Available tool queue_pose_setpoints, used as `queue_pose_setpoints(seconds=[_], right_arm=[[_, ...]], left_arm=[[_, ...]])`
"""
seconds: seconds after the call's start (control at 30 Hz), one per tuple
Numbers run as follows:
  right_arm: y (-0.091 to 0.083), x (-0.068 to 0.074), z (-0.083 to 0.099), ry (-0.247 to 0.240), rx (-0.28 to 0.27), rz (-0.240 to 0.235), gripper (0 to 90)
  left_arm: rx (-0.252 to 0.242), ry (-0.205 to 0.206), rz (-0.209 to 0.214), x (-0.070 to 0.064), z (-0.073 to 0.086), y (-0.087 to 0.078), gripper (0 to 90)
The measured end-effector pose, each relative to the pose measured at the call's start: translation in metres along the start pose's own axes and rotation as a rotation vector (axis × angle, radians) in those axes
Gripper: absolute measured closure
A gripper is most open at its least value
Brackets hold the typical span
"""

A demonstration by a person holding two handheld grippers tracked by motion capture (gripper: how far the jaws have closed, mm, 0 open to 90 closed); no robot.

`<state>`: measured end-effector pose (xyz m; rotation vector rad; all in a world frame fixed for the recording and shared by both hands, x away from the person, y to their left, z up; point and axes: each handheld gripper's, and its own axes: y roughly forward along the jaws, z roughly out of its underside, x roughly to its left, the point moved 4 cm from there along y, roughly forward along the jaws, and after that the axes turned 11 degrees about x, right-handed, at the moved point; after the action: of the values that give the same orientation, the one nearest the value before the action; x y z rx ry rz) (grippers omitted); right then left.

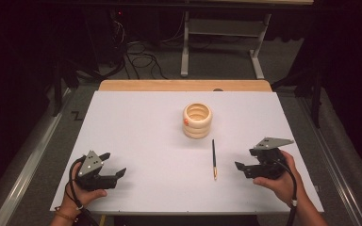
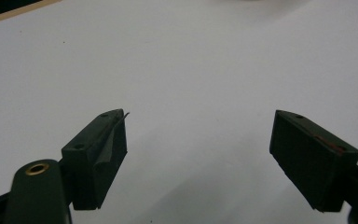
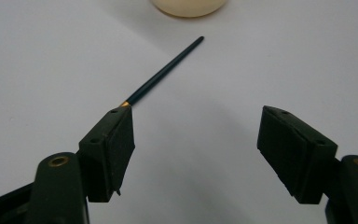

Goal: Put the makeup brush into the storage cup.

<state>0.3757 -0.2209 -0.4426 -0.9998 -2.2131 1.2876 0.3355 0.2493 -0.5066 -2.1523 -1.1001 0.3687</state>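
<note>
A white table top (image 1: 136, 141) with a wooden far edge (image 1: 184, 85); cables (image 1: 141, 61) on the floor behind.

Left gripper (image 1: 111, 165): jaws wide apart above bare white table (image 1: 136, 141), nothing between them or just ahead.
Right gripper (image 1: 243, 165): jaws spread, open surface between them; the dark paintbrush (image 1: 214, 158) lies just off its left jaw tip, angled toward the holder.
Paintbrush: flat on the table between the two grippers, nearer the right one, with bare surface on both sides.
Cream ringed holder (image 1: 197, 120): upright beyond the brush's far end, the one standing obstacle mid-table.
Near edge: free between the grippers.
</note>
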Motion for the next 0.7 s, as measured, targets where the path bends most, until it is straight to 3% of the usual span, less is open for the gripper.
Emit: queue_pose_setpoints(seconds=[0.1, 0.33, 0.7], right_arm=[[0.013, 0.013, -0.011, -0.014, 0.041, -0.018, 30.4], [0.032, 0.026, -0.022, -0.025, 0.118, -0.029, 32.5], [0.05, 0.037, -0.032, -0.004, 0.226, -0.076, 35.4]], left_arm=[[0.002, 0.004, 0.003, -0.001, 0.0, 0.0, 19.9], [0.005, 0.006, 0.012, -0.002, 0.0, 0.001, 20.1], [0.016, 0.014, 0.02, -0.003, 0.001, 0.002, 20.4]])
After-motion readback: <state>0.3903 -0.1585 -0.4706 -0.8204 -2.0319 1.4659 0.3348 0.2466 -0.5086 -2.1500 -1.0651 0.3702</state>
